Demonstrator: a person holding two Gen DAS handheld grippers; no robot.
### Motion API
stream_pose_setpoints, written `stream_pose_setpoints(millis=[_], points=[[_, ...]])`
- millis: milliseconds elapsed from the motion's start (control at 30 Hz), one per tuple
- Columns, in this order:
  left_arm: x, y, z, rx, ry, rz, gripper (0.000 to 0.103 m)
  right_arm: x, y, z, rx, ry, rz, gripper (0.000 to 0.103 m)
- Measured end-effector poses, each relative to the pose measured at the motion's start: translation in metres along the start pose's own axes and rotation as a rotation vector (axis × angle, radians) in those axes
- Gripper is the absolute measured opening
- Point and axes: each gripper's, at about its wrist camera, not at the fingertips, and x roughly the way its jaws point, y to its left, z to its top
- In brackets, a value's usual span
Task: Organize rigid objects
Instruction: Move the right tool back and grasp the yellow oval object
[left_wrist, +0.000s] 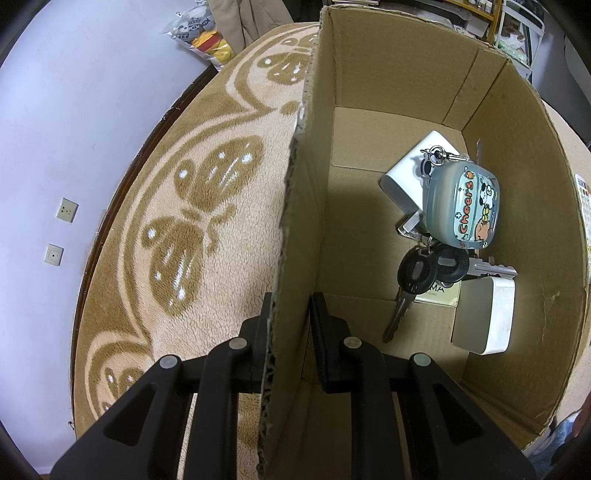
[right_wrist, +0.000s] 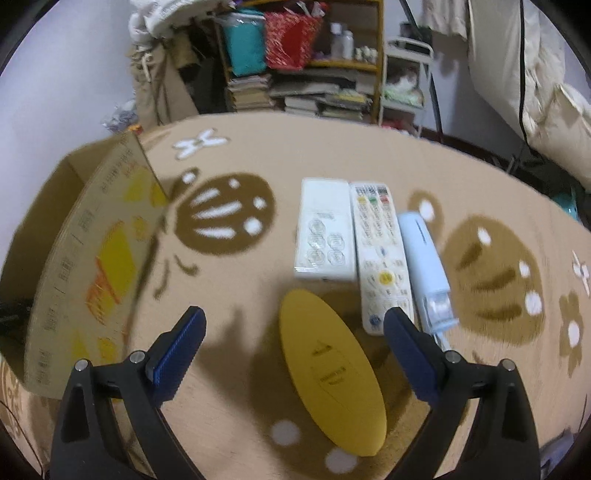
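Note:
My left gripper (left_wrist: 291, 314) is shut on the near wall of a cardboard box (left_wrist: 299, 206), one finger on each side of it. Inside the box lie a blue cartoon case (left_wrist: 463, 206), black-headed keys (left_wrist: 417, 275) and two white boxes (left_wrist: 487, 314). My right gripper (right_wrist: 295, 332) is open and empty above a yellow oval case (right_wrist: 332, 373) lying on the rug. Beyond it lie a white remote (right_wrist: 325, 229), a button remote (right_wrist: 380, 251) and a light blue device (right_wrist: 424, 254). The box stands at the left in the right wrist view (right_wrist: 92, 254).
A beige rug with brown butterflies (left_wrist: 192, 221) covers the floor. A toy bag (left_wrist: 203, 33) lies near the wall. Cluttered bookshelves (right_wrist: 306, 66) and a white rack (right_wrist: 406, 85) stand behind the rug, bedding (right_wrist: 546, 92) at right.

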Motion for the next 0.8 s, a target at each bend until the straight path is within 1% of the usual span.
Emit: stream_pose_setpoints(millis=[300,367,400,433,500,800], points=[[0.000,0.000,0.000,0.003,-0.001,0.002,0.018,0.027,-0.009,-0.016,0.007,0.100,-0.013,0.101],[0.000,0.000,0.000,0.002,0.000,0.002,0.018,0.031,-0.010,-0.018,0.013,0.116,-0.008,0.098],[0.000,0.000,0.000,0.002,0.000,0.002,0.018,0.033,-0.010,-0.019,0.015,0.125,-0.007,0.092],[0.000,0.000,0.000,0.003,-0.001,0.002,0.018,0.036,-0.011,-0.021,0.017,0.139,-0.009,0.091],[0.001,0.001,0.000,0.002,0.000,0.002,0.018,0.041,-0.010,-0.022,0.013,0.150,-0.019,0.091],[0.000,0.001,0.000,0.003,0.000,0.002,0.018,0.045,-0.013,-0.024,0.039,0.156,-0.004,0.091]])
